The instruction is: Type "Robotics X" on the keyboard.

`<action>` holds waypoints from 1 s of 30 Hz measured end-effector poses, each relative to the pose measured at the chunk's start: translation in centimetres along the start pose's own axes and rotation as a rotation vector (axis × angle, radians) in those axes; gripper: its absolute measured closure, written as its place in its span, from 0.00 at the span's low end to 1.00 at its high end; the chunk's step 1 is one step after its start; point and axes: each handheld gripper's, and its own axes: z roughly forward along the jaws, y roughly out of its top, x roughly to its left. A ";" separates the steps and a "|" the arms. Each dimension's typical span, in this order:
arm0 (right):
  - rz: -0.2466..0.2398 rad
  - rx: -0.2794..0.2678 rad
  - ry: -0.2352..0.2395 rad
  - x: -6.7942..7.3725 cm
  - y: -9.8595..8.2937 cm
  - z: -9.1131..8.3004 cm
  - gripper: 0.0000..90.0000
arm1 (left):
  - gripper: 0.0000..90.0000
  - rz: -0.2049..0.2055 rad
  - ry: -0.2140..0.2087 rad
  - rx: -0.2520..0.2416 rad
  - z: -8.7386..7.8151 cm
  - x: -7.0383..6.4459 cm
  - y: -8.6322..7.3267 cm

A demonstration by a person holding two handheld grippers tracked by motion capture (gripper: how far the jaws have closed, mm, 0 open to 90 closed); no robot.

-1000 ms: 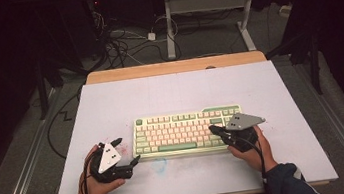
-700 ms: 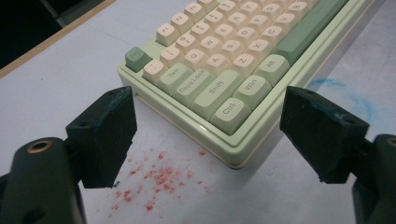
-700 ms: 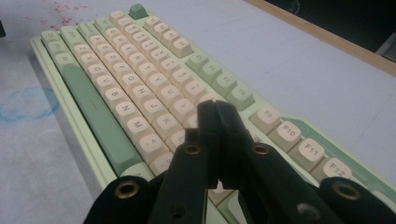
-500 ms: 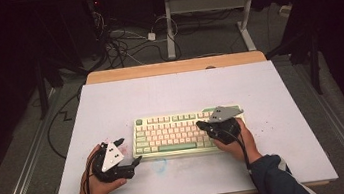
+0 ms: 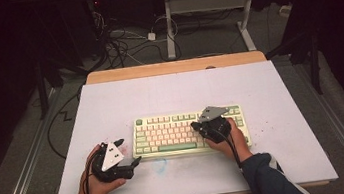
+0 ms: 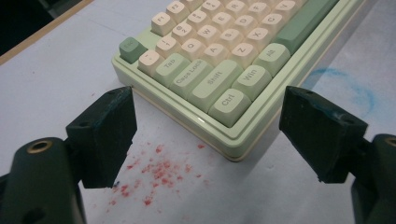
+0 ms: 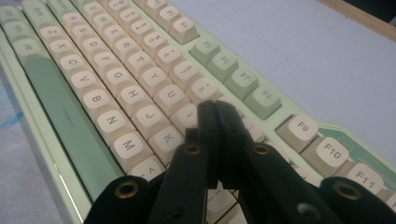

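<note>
Two grippers: right gripper (image 7: 215, 109), fingers clenched empty, is pressing the pale-green-and-cream mechanical keyboard (image 5: 164, 133) at three o'clock; next, choose another key. Left gripper (image 6: 208, 135), fingers released, is waiting.

plastic, matt pads and a pale sheet

the keyboard (image 6: 219, 60) looks like plastic: its pale green case has a soft gloss along the rim, while the cream and green keycaps look smooth and matt. the left gripper (image 6: 210, 135) has dull black jaw pads, rough and scuffed, and brass-coloured metal inserts sit in its black arms. the right gripper (image 7: 215, 112) shows the same matt black and brassy rivets. the table cover (image 5: 110, 105) is matt and paper-like, over a wooden edge (image 5: 176, 66).
</note>
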 end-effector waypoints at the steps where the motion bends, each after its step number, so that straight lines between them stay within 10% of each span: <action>1: 0.000 0.002 -0.002 0.1 0.0 0.1 1.00 | 0.20 -0.001 -0.001 0.003 0.0 0.0 0.0; 13: -0.001 0.040 -0.020 0.4 0.1 0.5 1.00 | 0.20 0.001 -0.004 0.017 0.1 -0.1 -0.1; 30: 0.011 -0.146 0.022 0.1 0.3 -3.4 0.90 | 0.20 0.003 -0.002 0.021 0.1 -0.2 -0.2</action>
